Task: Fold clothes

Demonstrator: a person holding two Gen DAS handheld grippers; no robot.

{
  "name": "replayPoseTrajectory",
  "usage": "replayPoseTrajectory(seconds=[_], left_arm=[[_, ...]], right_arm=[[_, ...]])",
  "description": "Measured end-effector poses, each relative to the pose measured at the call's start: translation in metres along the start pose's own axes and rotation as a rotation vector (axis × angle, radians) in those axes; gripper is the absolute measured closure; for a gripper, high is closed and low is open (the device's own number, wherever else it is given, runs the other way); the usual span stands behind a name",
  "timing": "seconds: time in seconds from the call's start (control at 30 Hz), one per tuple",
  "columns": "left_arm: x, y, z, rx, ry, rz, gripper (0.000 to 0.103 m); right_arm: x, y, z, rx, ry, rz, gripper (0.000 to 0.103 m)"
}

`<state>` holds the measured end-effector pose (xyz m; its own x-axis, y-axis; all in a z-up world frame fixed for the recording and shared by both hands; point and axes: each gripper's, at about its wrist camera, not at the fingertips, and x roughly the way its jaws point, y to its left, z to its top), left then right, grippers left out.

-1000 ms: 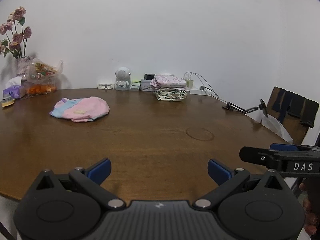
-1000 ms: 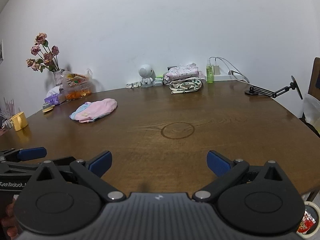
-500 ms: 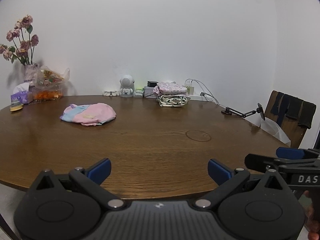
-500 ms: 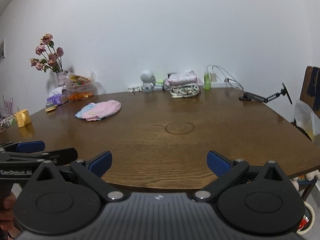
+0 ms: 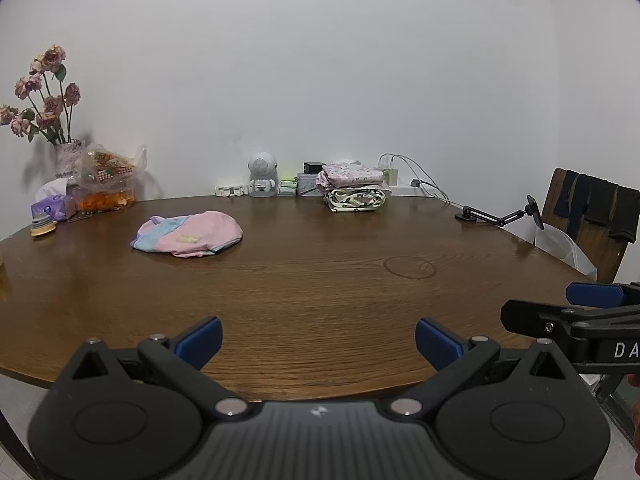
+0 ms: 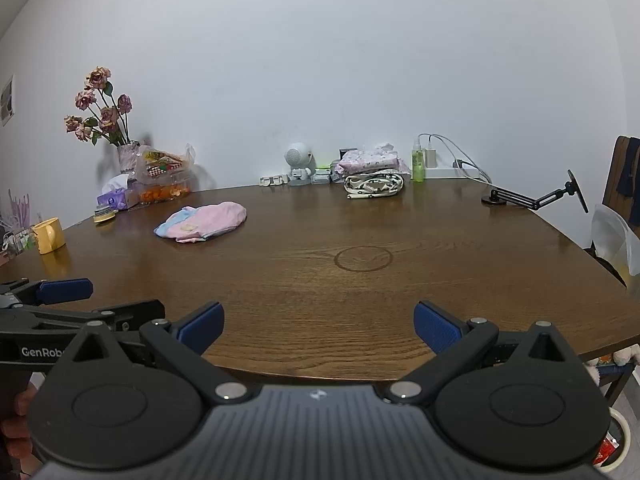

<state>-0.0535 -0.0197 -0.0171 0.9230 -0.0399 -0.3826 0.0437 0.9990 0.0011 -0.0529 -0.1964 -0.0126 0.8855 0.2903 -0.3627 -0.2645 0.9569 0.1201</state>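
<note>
The left gripper (image 5: 318, 340) is matte black plastic with two blue, finely textured pads (image 5: 200, 340) on angular black fingers. Each finger links to a round black disc with a shallow circular recess, joined by arms with silver pivot screws. Between the discs sits a ribbed dark-grey panel with a small pale logo. The right gripper (image 6: 318, 328) has the same build and colours. Seen side-on from the left camera, its black body carries white letters "DA", cut off by the frame edge; from the right camera, the left one reads "GenRob". A bare hand (image 6: 16, 428) shows at the lower left corner there.
</note>
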Motion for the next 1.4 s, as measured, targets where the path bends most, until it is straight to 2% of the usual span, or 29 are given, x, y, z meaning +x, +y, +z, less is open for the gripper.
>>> replayPoseTrajectory(seconds=[0.63, 1.07, 1.4], left_arm=[[0.0, 0.003, 0.0, 0.001, -0.007, 0.011, 0.0], [0.013, 0.002, 0.006, -0.015, -0.02, 0.07, 0.0], [0.017, 0.003, 0.007, -0.019, -0.018, 0.081, 0.0]], right_arm=[[0.002, 0.002, -0.001, -0.008, 0.004, 0.009, 0.0], [0.017, -0.006, 0.007, 0.002, -0.015, 0.015, 0.0], [0.024, -0.008, 0.009, 0.001, -0.01, 0.02, 0.0]])
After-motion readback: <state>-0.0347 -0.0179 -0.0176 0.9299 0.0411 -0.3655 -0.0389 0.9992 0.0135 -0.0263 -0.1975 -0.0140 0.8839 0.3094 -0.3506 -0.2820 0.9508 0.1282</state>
